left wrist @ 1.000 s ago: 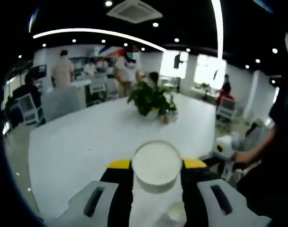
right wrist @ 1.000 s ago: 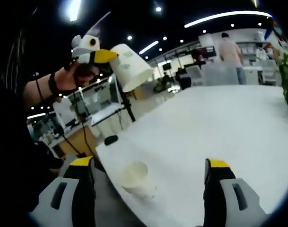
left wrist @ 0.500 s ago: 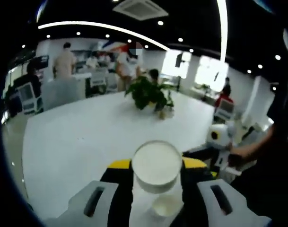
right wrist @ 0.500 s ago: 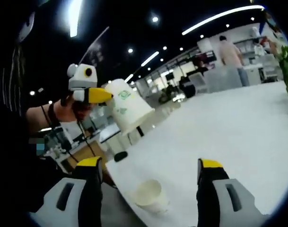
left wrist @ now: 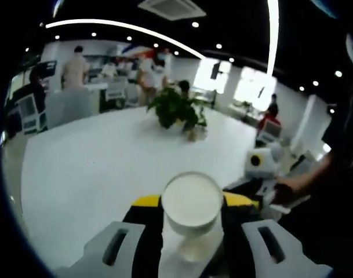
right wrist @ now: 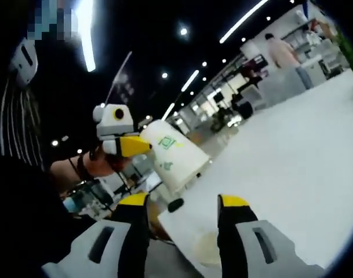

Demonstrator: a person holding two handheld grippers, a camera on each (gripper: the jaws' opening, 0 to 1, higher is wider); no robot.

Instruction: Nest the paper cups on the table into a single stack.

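The left gripper view looks into the open mouth of the held cup (left wrist: 192, 201); the right gripper view shows its printed side. The left gripper (left wrist: 192, 204) pinches the held cup between its fingers, directly above the second cup (left wrist: 195, 248) on the tabletop (left wrist: 95, 168). The right gripper (right wrist: 177, 204) has narrowed its spread fingers around the second cup.

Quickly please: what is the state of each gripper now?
Left gripper: shut on a paper cup.
Right gripper: open, holding nothing.
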